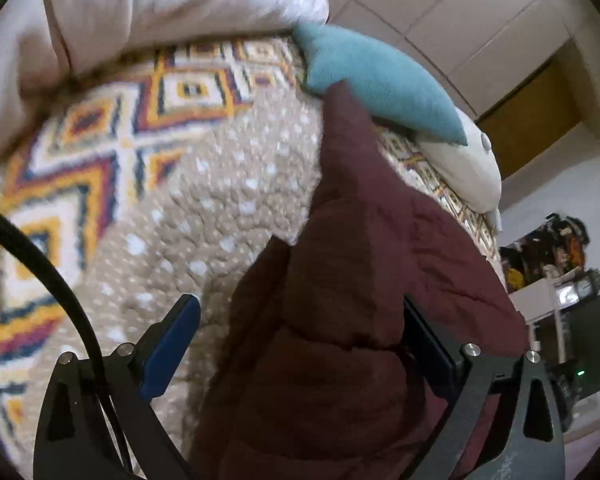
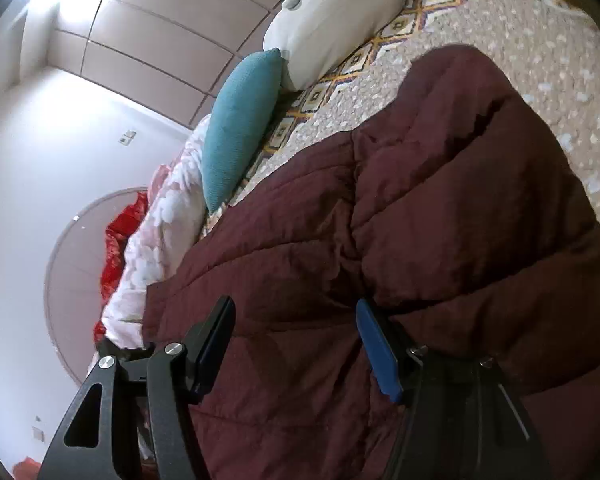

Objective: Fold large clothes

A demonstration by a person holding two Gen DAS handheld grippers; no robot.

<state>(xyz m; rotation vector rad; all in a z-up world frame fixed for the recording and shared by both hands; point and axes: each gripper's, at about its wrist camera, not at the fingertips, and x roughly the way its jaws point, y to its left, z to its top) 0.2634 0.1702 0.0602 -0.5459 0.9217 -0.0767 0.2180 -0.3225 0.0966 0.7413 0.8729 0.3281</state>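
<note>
A dark maroon quilted jacket [image 2: 440, 208] lies spread on the bed. In the left wrist view a bunched part of it [image 1: 352, 280] fills the space between the fingers. My left gripper [image 1: 300, 320] is open, its jaws wide apart around the maroon fabric, the right finger partly hidden behind a fold. My right gripper [image 2: 296, 320] is open just above the jacket's near part, with the fabric between and below its blue pads [image 2: 376, 344].
The bed has a beige dotted blanket [image 1: 204, 208] over a bright diamond-pattern cover [image 1: 80, 152]. A teal pillow [image 1: 376, 80] and a white plush [image 2: 332, 20] lie at the head. A pink floral quilt [image 2: 164, 224] is bunched at one side. Shelves [image 1: 556, 280] stand beyond the bed.
</note>
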